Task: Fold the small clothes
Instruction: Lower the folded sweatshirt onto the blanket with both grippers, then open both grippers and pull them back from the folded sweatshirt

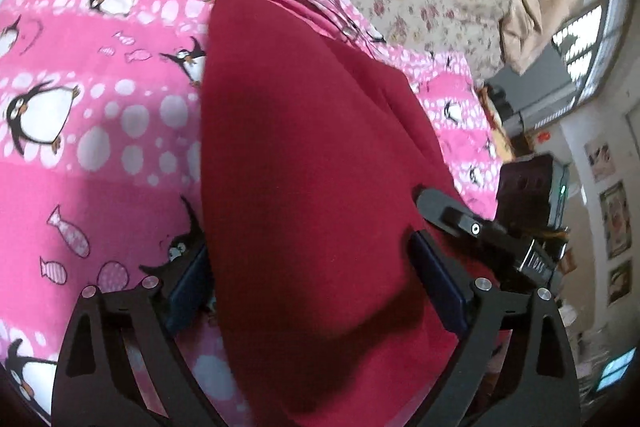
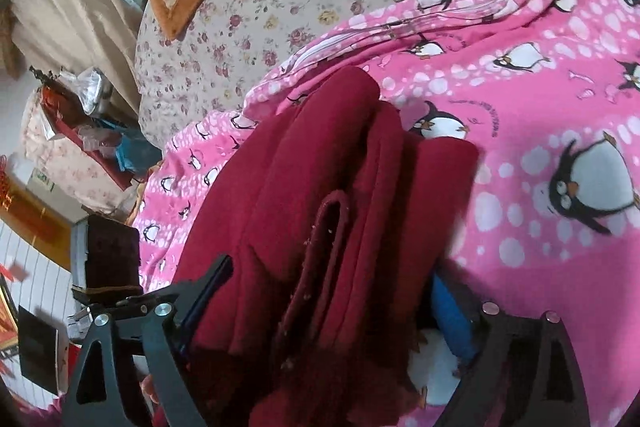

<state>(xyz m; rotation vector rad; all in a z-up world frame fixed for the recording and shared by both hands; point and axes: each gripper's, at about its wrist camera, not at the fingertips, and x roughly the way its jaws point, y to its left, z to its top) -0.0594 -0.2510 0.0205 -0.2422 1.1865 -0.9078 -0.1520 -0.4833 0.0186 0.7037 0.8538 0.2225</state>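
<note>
Red garment [image 1: 312, 167] bunched between both grippers' spread fingers, left gripper [image 1: 316, 267] and right gripper [image 2: 328, 291], grip unclear.
</note>
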